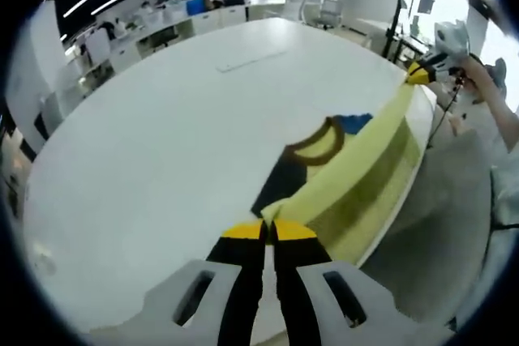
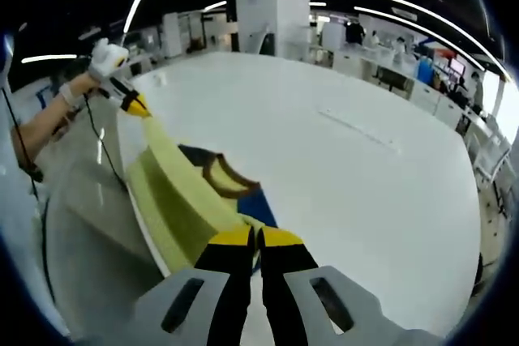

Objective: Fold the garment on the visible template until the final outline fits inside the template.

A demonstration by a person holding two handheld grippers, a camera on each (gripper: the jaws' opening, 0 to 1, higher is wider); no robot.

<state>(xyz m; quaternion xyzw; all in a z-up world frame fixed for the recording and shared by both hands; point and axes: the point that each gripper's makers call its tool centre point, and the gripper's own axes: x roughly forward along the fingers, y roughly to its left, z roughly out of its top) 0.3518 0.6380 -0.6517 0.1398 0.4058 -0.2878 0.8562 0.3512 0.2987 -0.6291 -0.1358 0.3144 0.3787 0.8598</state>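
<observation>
A yellow garment (image 1: 357, 172) with dark blue sleeves and a brown collar (image 1: 312, 142) is stretched taut along the edge of the white table (image 1: 162, 143), part of it hanging over the side. My left gripper (image 1: 269, 231) is shut on one end of it. The right gripper (image 1: 419, 74) holds the far end, seen at the upper right of the left gripper view. In the right gripper view my right gripper (image 2: 256, 237) is shut on the garment (image 2: 182, 188), and the left gripper (image 2: 134, 104) pinches the other end, held by a gloved hand (image 2: 105, 58).
A faint rectangular template outline (image 1: 250, 60) lies farther in on the table, also seen as a template outline (image 2: 357, 129). Office desks and chairs (image 1: 186, 14) stand beyond the table. The floor (image 1: 438, 224) drops away beside the table's rim. A white pillar (image 2: 272, 6) stands behind.
</observation>
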